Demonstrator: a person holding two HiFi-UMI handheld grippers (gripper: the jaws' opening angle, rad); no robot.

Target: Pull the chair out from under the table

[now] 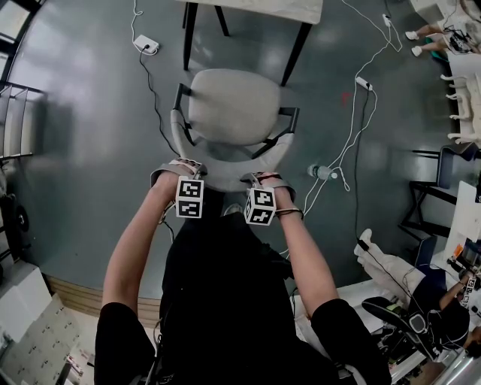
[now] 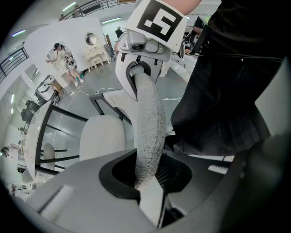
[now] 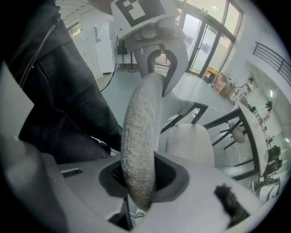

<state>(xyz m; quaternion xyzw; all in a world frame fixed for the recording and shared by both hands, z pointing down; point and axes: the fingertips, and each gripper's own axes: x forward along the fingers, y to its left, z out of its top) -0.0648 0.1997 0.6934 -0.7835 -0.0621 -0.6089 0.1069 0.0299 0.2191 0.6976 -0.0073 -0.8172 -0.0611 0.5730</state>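
In the head view the chair, with its pale grey seat [image 1: 233, 105] and black frame, stands on the grey floor just this side of the white table [image 1: 259, 9]. Its curved fabric backrest [image 1: 225, 171] faces me. My left gripper [image 1: 184, 171] is shut on the backrest's top edge at the left end, and my right gripper [image 1: 263, 180] is shut on it at the right end. In the left gripper view the padded backrest edge [image 2: 148, 123] runs out of the jaws of the left gripper [image 2: 145, 177]. The right gripper view shows the same backrest edge [image 3: 141, 136] clamped in the right gripper [image 3: 138, 191].
Cables and a power strip [image 1: 146, 45] lie on the floor beside the chair, and a small white object [image 1: 322, 171] lies at its right. A black rack [image 1: 15, 120] stands at the left. Desks, chairs and a seated person [image 1: 391, 271] fill the right side.
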